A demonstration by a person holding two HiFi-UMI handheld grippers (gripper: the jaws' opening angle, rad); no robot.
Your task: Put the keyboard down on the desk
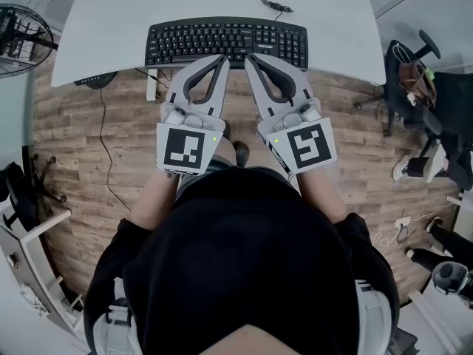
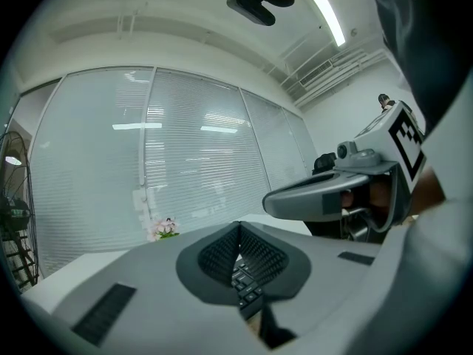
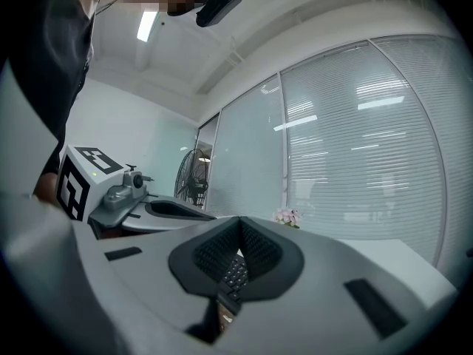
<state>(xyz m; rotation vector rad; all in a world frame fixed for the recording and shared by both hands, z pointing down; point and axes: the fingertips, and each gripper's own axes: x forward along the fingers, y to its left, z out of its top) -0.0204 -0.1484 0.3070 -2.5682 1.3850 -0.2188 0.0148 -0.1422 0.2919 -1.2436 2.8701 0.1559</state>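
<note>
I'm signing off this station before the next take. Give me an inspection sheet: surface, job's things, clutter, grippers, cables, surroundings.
Surface: white curved desk.
Job's things: black full-size keyboard lies flat on the desk, near its front edge.
Clutter: small pink flowers at the far side, by the blinds; nothing else seen.
Grippers: left gripper and right gripper both shut and empty, tips over the keyboard's near edge.
Cables: thin black cable on the desk behind the keyboard; another black cable hangs to the floor.
Surroundings: wood-plank floor, black floor fan, black office chair.
</note>
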